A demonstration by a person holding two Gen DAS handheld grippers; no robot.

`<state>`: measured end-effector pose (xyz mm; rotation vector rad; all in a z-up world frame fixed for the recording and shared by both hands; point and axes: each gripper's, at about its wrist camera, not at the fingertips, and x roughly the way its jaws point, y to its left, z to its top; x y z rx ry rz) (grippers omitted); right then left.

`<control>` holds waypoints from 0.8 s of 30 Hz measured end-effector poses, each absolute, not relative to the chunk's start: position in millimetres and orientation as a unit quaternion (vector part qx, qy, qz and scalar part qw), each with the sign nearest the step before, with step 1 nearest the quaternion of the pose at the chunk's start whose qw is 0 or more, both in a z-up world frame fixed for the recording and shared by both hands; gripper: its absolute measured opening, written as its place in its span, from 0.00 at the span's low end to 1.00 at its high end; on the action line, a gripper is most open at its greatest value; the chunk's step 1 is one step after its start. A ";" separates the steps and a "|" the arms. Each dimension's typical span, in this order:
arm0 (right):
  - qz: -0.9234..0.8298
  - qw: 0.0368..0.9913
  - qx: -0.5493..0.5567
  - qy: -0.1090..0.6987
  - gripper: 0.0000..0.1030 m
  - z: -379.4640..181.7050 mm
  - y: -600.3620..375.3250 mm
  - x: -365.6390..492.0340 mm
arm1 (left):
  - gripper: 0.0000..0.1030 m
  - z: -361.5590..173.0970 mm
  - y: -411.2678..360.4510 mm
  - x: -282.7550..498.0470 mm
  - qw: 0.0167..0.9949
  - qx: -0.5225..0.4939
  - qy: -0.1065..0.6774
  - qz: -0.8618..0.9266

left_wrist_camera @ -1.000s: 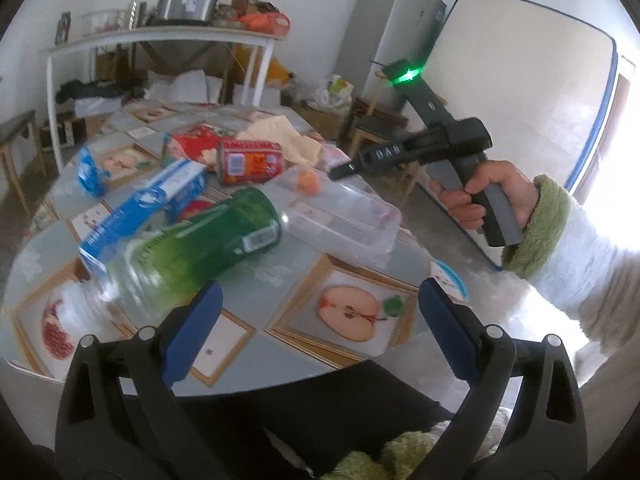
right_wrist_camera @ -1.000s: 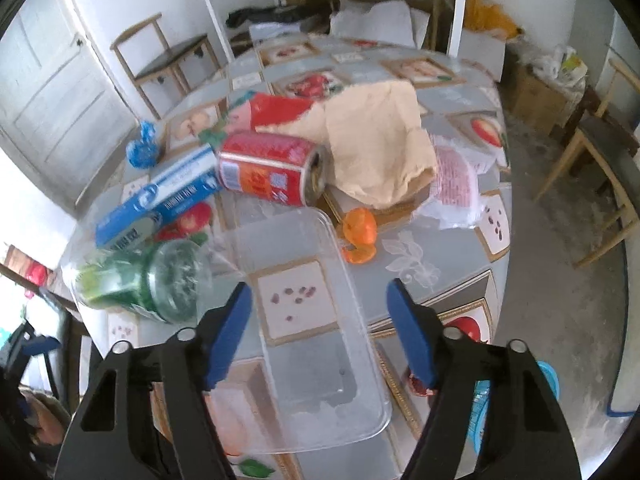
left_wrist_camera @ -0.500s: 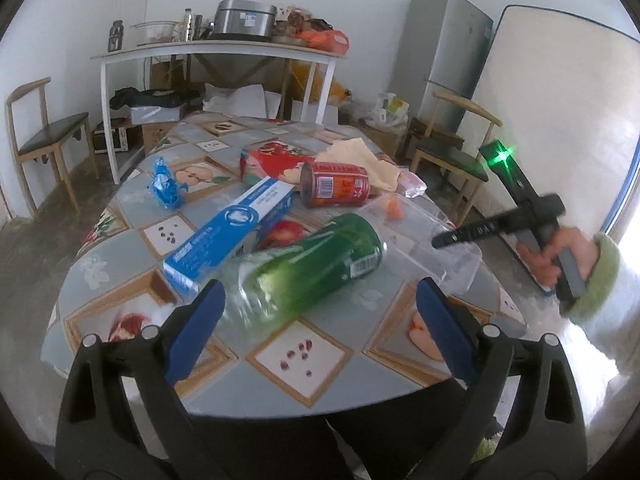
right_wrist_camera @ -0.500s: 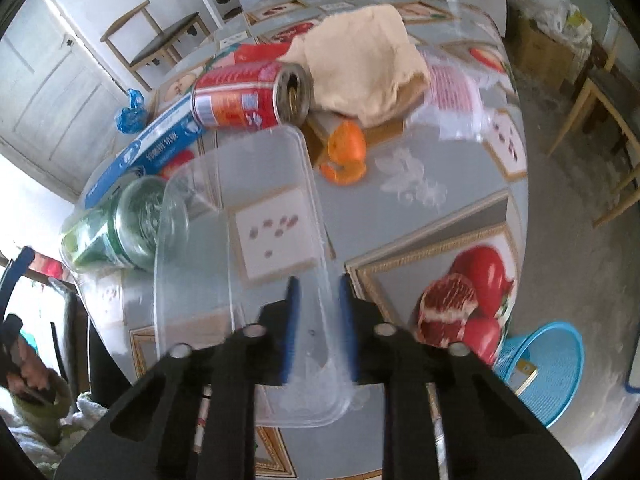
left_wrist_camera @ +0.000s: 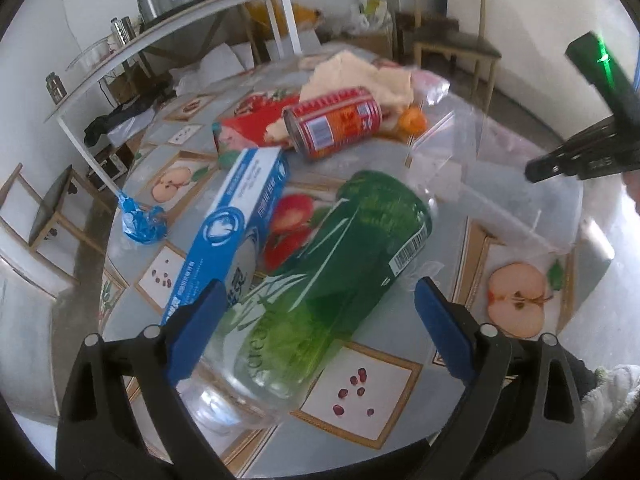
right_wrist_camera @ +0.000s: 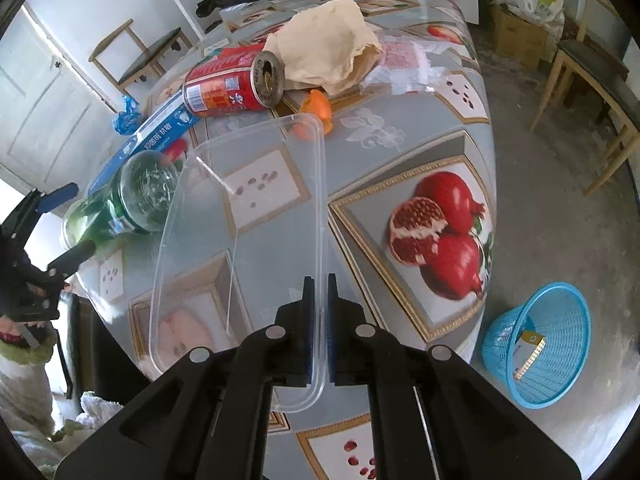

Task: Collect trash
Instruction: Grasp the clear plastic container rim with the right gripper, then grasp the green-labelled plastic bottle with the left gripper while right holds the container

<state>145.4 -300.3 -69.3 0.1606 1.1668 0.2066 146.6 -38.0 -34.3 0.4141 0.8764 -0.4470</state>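
The room had a bare concrete floor [right_wrist_camera: 560, 216], white walls, a long white shelf table [left_wrist_camera: 192, 12] at the back and wooden chairs, of which three could be counted. A round table under a grey oilcloth printed with fruit panels [right_wrist_camera: 404, 160] carried the litter. Largest on it was one green-labelled clear plastic bottle [left_wrist_camera: 336, 264] lying on its side at the near edge, between the left gripper [left_wrist_camera: 316, 328] fingers, whose jaws were wide and closing without pressing it. One clear plastic rectangular tray [right_wrist_camera: 244, 220] hung over the table's edge, its rim pinched tight by the right gripper [right_wrist_camera: 318, 300]. One crumpled tan paper bag [right_wrist_camera: 328, 44] lay toward the far edge, one long blue carton [left_wrist_camera: 240, 220] just beside the bottle, one red drink can [left_wrist_camera: 336, 120] on its side mid-table. One blue mesh basket [right_wrist_camera: 540, 340] stood on the floor. Smallest were one orange peel [right_wrist_camera: 316, 112] and one blue wrapper [left_wrist_camera: 142, 220].
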 end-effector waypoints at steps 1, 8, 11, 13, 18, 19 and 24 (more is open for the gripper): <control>0.097 0.827 0.078 0.549 0.05 -69.4 -300.9 144.0 | 0.78 -36.3 -40.4 146.5 0.859 0.201 0.421 -0.210; 0.098 0.829 0.075 0.545 0.05 -69.0 -296.1 140.7 | 0.61 -37.6 -53.6 136.3 0.861 0.232 0.414 -0.181; 0.100 0.830 0.076 0.544 0.05 -68.4 -295.0 139.4 | 0.57 -35.4 -58.4 130.3 0.859 0.246 0.416 -0.171; 0.101 0.832 0.078 0.540 0.05 -68.2 -294.5 137.8 | 0.55 -30.1 -58.2 126.1 0.856 0.234 0.426 -0.178; 0.105 0.835 0.083 0.534 0.05 -70.8 -294.9 134.4 | 0.55 -23.2 -56.1 126.7 0.844 0.211 0.449 -0.203; 0.106 0.836 0.086 0.532 0.05 -71.3 -295.2 134.0 | 0.55 -22.4 -55.2 129.4 0.841 0.208 0.454 -0.206; 0.111 0.839 0.102 0.522 0.05 -69.9 -296.6 130.3 | 0.68 -19.2 -53.9 152.0 0.809 0.177 0.499 -0.254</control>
